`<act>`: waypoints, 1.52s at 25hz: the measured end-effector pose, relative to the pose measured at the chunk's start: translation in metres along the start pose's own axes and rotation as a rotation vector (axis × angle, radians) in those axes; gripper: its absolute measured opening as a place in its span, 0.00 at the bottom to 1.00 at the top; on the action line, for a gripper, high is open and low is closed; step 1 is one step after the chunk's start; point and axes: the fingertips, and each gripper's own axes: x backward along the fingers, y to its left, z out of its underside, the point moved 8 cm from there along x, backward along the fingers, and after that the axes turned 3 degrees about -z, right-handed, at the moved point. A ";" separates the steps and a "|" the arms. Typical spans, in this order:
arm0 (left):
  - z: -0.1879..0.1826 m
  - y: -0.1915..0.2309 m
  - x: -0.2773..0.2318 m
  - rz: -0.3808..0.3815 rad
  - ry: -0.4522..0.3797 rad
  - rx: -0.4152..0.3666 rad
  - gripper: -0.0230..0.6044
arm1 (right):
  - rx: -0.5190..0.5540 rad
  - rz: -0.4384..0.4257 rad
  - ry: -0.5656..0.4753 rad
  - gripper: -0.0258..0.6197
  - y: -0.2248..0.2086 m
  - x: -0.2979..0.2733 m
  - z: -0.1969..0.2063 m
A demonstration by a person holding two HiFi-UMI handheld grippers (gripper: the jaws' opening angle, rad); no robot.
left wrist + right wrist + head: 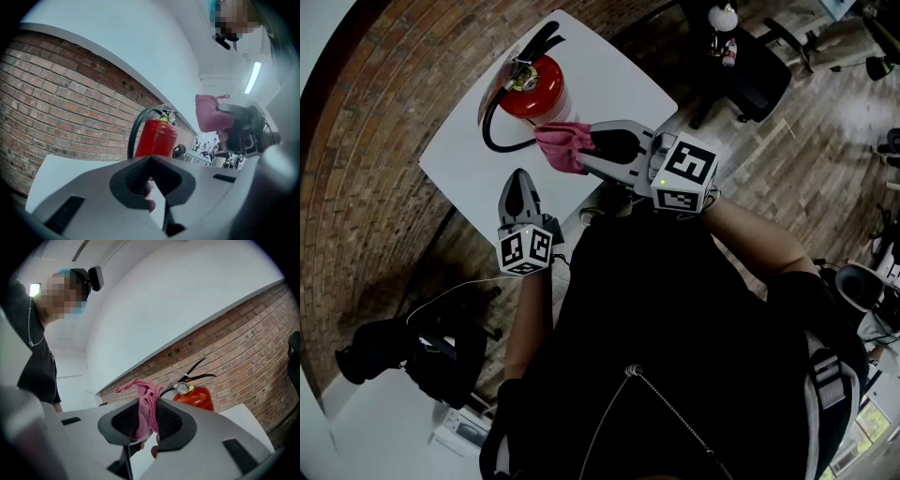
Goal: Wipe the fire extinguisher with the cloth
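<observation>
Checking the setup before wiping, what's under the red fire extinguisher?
The fire extinguisher stands upright on a white square table, with its black hose curving beside it. Its base covers the patch of tabletop directly beneath, so that spot cannot be seen.

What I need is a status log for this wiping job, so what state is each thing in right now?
Extinguisher: upright on the table, hose looped beside it.
Cloth: bunched, clamped in the right gripper, held off the table.
Right gripper: jaws shut on the cloth.
Left gripper: jaws shut, empty.
</observation>
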 end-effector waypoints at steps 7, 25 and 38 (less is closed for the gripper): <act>-0.002 -0.059 -0.038 -0.007 -0.002 -0.017 0.05 | -0.022 0.012 -0.001 0.20 -0.055 0.050 -0.016; 0.002 -0.131 -0.094 -0.160 0.007 -0.022 0.05 | -0.046 -0.111 0.107 0.20 -0.162 0.085 -0.016; 0.013 -0.142 -0.085 -0.294 -0.008 -0.011 0.05 | -0.074 -0.206 0.180 0.20 -0.195 0.071 0.010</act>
